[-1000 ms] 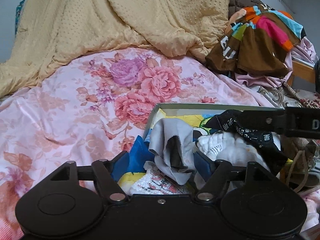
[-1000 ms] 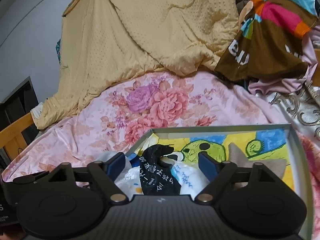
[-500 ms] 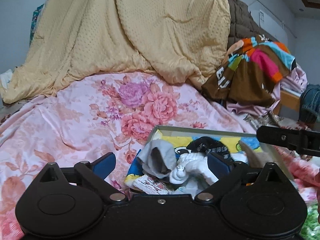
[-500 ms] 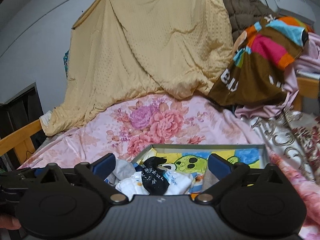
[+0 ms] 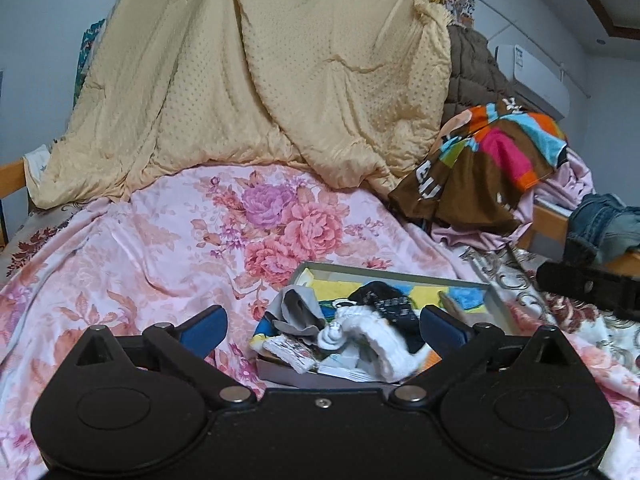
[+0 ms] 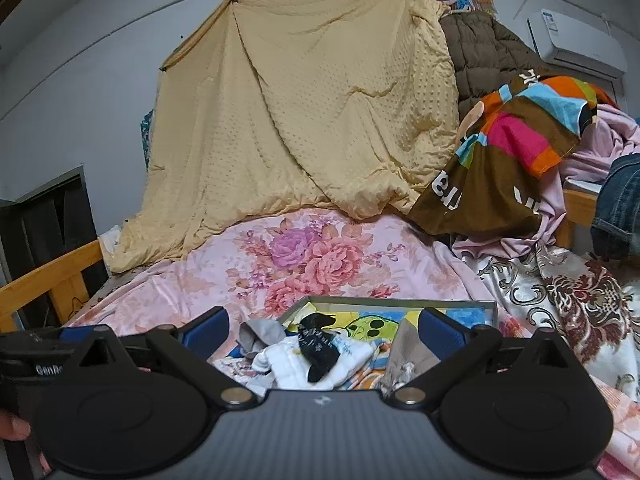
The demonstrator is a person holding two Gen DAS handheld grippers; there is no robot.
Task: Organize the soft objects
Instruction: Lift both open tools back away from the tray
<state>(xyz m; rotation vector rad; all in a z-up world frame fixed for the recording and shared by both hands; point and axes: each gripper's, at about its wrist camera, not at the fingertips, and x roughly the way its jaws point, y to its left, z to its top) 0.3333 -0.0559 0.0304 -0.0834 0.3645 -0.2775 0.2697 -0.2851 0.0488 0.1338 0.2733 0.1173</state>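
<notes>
Gaping empty, both jaws; crumpled knit socks [image 5: 360,332] fill shallow rectangular box [image 5: 396,276]

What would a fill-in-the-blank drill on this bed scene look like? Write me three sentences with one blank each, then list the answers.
1. The black sock lies on top of a ____ sock inside the box.
2. The box rests on a pink bedspread printed with ____.
3. Both the left gripper and the right gripper have their jaws ____, with nothing held.

Answers: white; flowers; open
</notes>
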